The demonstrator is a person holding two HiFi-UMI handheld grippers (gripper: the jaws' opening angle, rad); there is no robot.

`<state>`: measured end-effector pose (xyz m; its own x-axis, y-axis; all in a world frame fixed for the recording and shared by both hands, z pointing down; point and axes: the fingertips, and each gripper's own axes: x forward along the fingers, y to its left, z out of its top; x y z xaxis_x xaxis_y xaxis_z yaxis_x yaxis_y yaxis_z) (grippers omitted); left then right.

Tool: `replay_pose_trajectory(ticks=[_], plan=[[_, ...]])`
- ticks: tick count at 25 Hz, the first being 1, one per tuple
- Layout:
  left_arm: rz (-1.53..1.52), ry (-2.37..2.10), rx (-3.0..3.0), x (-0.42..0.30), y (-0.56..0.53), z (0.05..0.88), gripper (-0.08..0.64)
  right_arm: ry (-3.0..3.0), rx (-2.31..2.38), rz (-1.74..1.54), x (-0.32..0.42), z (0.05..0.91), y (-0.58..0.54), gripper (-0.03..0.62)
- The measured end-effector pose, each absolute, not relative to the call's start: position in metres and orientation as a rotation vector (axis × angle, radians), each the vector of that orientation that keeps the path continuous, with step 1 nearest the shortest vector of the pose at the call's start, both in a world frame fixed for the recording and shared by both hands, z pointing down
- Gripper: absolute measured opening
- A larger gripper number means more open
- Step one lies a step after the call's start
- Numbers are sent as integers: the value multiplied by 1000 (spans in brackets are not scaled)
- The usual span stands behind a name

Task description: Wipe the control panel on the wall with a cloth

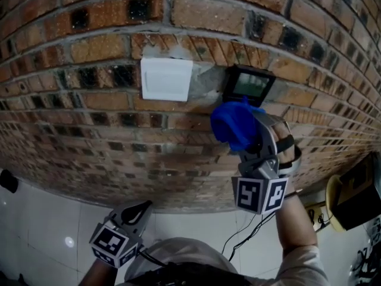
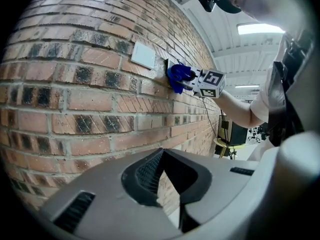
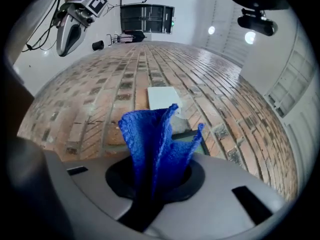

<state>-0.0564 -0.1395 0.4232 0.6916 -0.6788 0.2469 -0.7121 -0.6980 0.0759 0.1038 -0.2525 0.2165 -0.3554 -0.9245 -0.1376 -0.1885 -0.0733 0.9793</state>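
Observation:
The black control panel with a pale screen is set in the brick wall, right of a white blank plate. My right gripper is shut on a bunched blue cloth, which it holds just below and left of the panel, close to the bricks. In the right gripper view the blue cloth stands up from the jaws and hides most of the control panel; the white plate lies beyond. My left gripper hangs low at the left, shut and holding nothing, away from the wall.
The brick wall fills the head view above a white tiled floor. A yellow stool with a black box stands at the right. A thin cable hangs under my right arm. A small dark object lies at the far left.

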Motion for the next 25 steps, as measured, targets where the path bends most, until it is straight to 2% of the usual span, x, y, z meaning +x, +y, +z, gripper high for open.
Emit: replay_pose_trajectory(ticks=[5,13,25], plan=[[314,-1123,2735,-50,-138,423,1,-1609,1198,-1413,108,254,-266,89],[330,-1146,2719,-44,-138,423,2,-1845,1240,-1315,109,251,-251,89],[395,-1435,2540,-44,-130,416,2,-2356,1237,-779,152,346,-185,89]])
